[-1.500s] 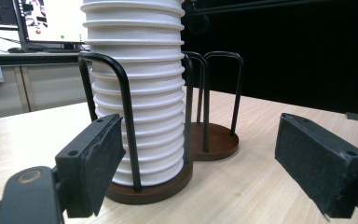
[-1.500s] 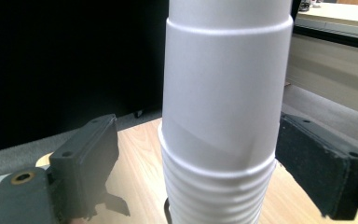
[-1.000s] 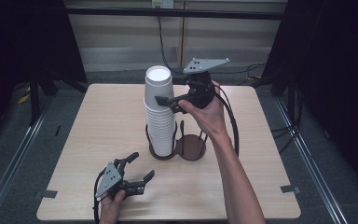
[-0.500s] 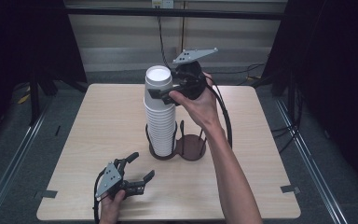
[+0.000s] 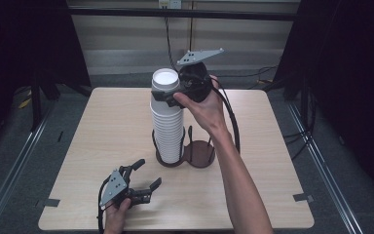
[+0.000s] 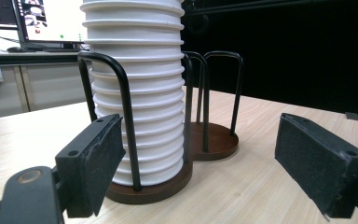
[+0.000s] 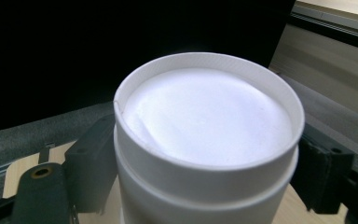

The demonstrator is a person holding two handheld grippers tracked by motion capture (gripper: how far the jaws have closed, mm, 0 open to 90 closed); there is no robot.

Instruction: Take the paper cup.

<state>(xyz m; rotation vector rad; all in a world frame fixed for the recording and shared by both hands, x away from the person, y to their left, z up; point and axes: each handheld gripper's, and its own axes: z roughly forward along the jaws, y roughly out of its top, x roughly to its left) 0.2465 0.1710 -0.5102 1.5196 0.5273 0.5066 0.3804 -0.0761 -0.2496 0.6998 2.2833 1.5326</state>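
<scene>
Wooden worktop (image 5: pixel 102 126): cup stack (image 5: pixel 168 126) in rack (image 5: pixel 195 153). R gripper (image 5: pixel 168 93) jaws just closing round top cup (image 7: pixel 205 140), not lifted yet. L gripper (image 5: pixel 143 175) empty, jaws apart.

Black holder (image 5: pixel 195 155) rods fence the cup stack (image 5: pixel 167 122); its top stands clear.

one stack of white cups (image 5: pixel 168 117), one two-ring cup holder (image 5: pixel 199 155), two grippers, one table (image 5: pixel 102 126).

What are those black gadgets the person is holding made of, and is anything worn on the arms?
Each tool, left and right, is black with two flat-padded jaws, a grey three-cornered plate on top and a trailing black cable. The forearms are bare, no sleeves or gloves.
</scene>
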